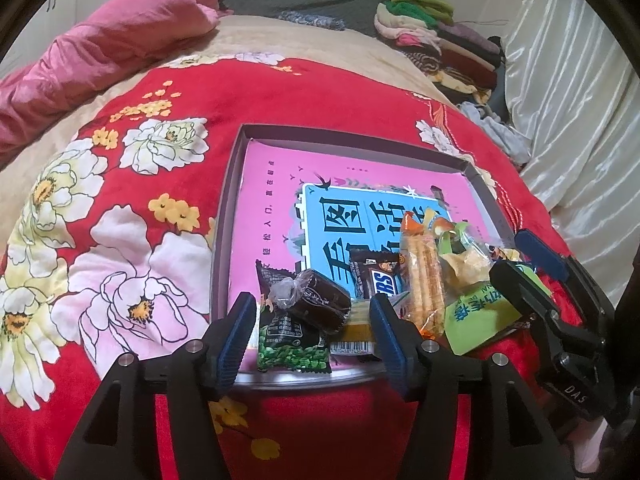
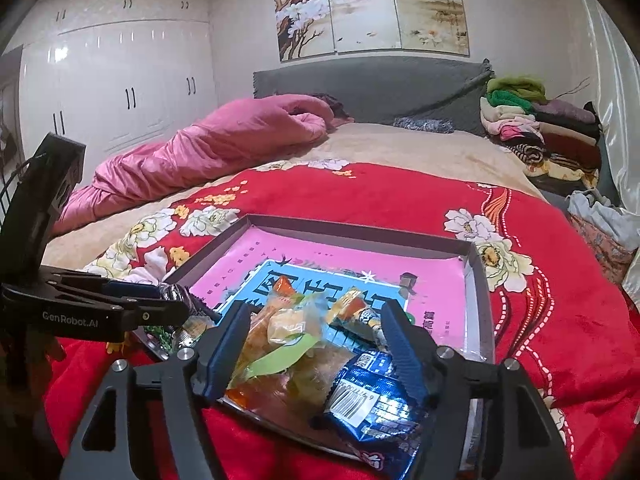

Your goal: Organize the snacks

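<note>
A shallow grey tray [image 1: 224, 216] with a pink and blue printed bottom lies on the red flowered blanket [image 1: 132, 208]. Its near end holds a heap of snacks. My left gripper [image 1: 312, 320] is open over the near rim, its jaws either side of a dark wrapped sweet [image 1: 320, 300], a green-black packet [image 1: 288, 340] and a Snickers bar [image 1: 378, 280]. My right gripper [image 2: 314, 344] is open over a green packet [image 2: 280, 356], an orange packet [image 2: 260, 332] and a blue packet [image 2: 372, 400]. The right gripper also shows at the right of the left wrist view [image 1: 520, 260].
The tray [image 2: 476, 264] sits on a bed. A pink quilt [image 2: 208, 144] lies at the back left. A pile of folded clothes [image 2: 540, 132] stands at the back right by the grey headboard [image 2: 368, 84]. White wardrobes [image 2: 112, 80] line the left wall.
</note>
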